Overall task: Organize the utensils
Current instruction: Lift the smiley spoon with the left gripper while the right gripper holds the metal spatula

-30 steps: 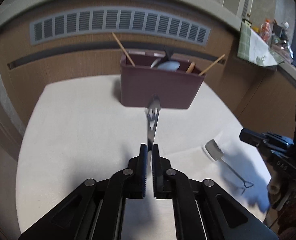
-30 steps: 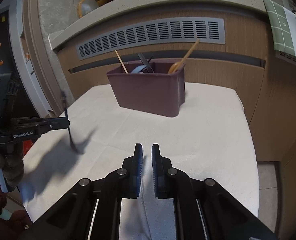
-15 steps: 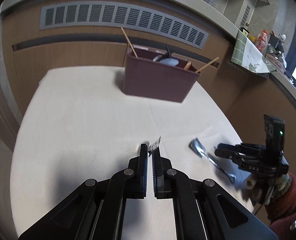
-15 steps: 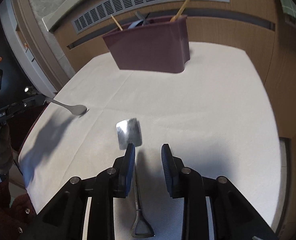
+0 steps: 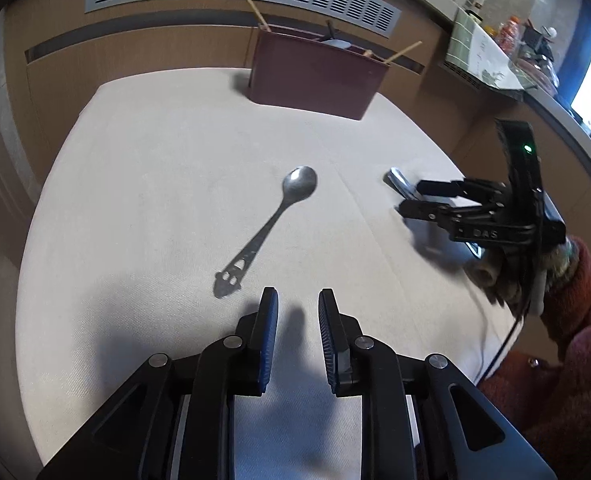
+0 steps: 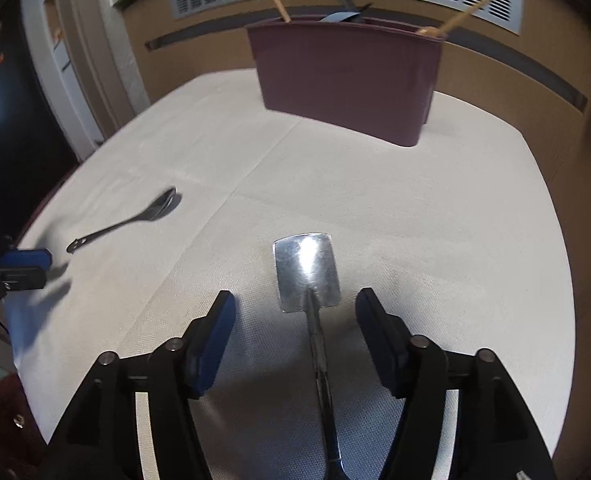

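On the white tablecloth (image 5: 167, 168), before a wood-panelled wall (image 5: 143, 56) at 12 o'clock, both the left gripper (image 5: 297, 312) and right gripper (image 6: 295, 310) have just been opening, holding nothing.

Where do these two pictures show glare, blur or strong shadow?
Right wrist view: a bright glare patch sits on the small spatula blade, and the spoon is smeared by blur. Left wrist view: the spoon is sharp, a dark shadow falls on the tablecloth by the left gripper, and the window at right is overexposed.
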`<action>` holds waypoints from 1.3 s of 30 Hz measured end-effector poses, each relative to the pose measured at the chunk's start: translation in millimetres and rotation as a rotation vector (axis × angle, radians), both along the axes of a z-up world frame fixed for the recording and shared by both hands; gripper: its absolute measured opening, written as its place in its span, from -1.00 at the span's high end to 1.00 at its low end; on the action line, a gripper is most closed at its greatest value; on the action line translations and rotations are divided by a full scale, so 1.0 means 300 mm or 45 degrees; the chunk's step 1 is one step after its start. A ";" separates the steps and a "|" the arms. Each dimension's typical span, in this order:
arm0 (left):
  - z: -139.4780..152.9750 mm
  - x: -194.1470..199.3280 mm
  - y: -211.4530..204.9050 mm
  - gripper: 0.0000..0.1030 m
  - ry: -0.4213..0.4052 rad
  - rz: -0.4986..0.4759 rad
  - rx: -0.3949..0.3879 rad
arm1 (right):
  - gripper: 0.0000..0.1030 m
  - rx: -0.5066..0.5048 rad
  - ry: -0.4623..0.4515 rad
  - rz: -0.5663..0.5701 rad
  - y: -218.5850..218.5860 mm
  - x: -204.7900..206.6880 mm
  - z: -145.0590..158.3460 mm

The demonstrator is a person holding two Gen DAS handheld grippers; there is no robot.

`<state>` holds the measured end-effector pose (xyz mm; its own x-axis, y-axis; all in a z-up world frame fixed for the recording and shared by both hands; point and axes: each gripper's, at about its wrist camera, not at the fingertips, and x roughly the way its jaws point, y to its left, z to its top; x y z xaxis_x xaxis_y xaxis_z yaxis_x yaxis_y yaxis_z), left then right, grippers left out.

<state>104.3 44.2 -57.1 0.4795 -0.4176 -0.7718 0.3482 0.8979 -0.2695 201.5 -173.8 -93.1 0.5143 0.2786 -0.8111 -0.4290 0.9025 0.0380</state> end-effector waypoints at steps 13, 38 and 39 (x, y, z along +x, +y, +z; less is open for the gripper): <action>0.004 0.226 -0.121 0.43 -0.041 -0.215 0.133 | 0.43 0.043 -0.091 -0.040 -0.023 0.028 0.083; -0.049 0.431 -0.261 0.25 0.068 -0.427 0.352 | 0.43 0.178 -0.103 -0.196 -0.123 0.010 0.101; -0.050 0.430 -0.256 0.25 0.063 -0.421 0.340 | 0.43 0.182 -0.105 -0.198 -0.127 0.009 0.100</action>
